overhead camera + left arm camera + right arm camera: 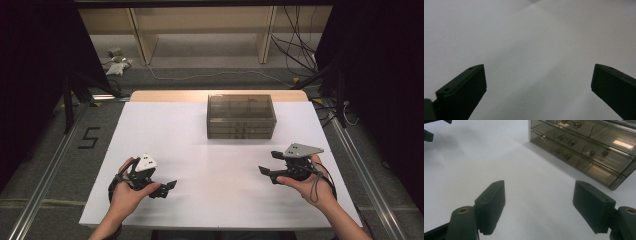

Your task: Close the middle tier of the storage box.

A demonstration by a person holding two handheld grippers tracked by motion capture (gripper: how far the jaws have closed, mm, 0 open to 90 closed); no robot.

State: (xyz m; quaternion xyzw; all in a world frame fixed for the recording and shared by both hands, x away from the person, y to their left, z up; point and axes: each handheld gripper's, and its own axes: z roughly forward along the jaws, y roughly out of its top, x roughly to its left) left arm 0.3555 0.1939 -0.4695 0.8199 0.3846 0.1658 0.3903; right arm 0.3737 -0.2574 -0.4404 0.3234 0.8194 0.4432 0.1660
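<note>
Both the left gripper (167,187) and the right gripper (268,162) hold their fingers (491,202) spread wide and empty above the white surface (210,150), while the smoky drawer box (241,116) sits well apart at twelve o'clock, nearer the right gripper.

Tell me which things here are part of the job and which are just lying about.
Part of the job:
drawer box
left gripper, open
right gripper, open

Lying about:
cables on the floor
wooden shelf frame
small clutter on the floor
</note>
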